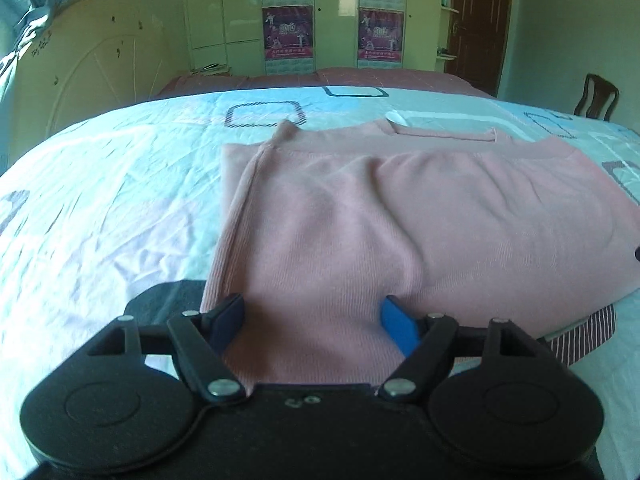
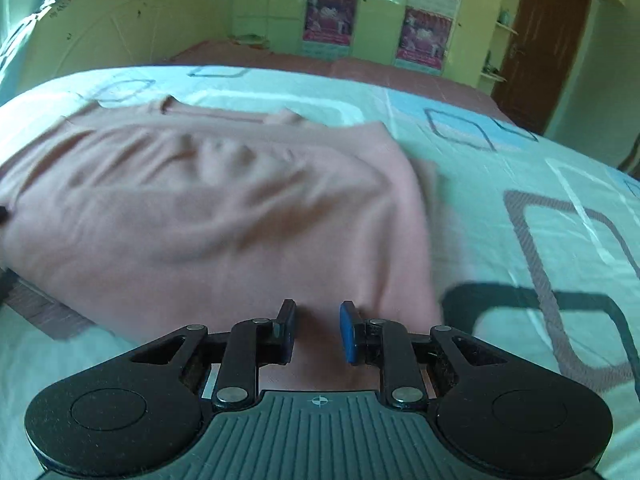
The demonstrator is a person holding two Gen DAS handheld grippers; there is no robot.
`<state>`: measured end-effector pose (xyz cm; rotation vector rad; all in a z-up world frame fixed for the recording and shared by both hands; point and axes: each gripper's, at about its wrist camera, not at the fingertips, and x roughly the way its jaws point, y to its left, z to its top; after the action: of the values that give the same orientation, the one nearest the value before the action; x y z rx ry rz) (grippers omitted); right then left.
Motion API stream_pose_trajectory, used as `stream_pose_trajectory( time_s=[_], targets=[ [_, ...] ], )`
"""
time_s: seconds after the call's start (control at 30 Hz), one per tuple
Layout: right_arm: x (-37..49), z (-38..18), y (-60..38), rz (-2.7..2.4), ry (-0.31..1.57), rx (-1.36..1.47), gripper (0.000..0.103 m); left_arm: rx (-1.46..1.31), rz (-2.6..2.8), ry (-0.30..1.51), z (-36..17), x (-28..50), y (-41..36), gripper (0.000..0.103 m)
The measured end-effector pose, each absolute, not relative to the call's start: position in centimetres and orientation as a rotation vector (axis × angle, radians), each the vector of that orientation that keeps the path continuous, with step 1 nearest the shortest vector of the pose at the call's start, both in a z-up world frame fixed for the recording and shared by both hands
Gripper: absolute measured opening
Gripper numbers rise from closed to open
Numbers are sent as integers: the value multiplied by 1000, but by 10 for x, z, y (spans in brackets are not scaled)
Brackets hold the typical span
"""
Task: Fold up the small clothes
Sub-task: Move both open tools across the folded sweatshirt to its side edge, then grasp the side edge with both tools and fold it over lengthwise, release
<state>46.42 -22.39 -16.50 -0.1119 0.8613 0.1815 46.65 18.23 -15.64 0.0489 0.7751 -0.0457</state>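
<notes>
A pink knit garment [image 1: 400, 220] lies folded on the bed, its near edge reaching both grippers. It also shows in the right wrist view [image 2: 200, 208]. My left gripper [image 1: 316, 316] is open, its jaws wide apart, with the garment's near left edge lying between the fingers. My right gripper [image 2: 318, 330] is open with a narrower gap, and the garment's near right edge lies between its blue pads [image 2: 349, 332]. The cloth hangs loose in both; neither pinches it.
The bed sheet [image 1: 100, 208] is pale blue with dark square prints. A striped cloth [image 1: 580, 336] pokes out under the garment's near edge. A wardrobe with posters [image 1: 288, 32], a brown door [image 1: 480, 20] and a chair [image 1: 596, 98] stand beyond the bed.
</notes>
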Motion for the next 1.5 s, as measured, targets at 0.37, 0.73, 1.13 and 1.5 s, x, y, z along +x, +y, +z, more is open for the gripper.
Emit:
stream_pose_trajectory(
  time_s=[0.37,0.73,1.13,1.5],
  targets=[
    [447,-130,-143,384,793,-48,22,94,-178,724,-147,453,78,79],
    [442,-152,-192,225,814,-124,22,92,-1,742,-151,440,132,76],
    [448,-163,-231,184,877,-116,22,12,31,785,-155,439,162,81],
    [448,-119,-181,393,726,75,0,-454,28,751,-159,405,189,54]
  ],
)
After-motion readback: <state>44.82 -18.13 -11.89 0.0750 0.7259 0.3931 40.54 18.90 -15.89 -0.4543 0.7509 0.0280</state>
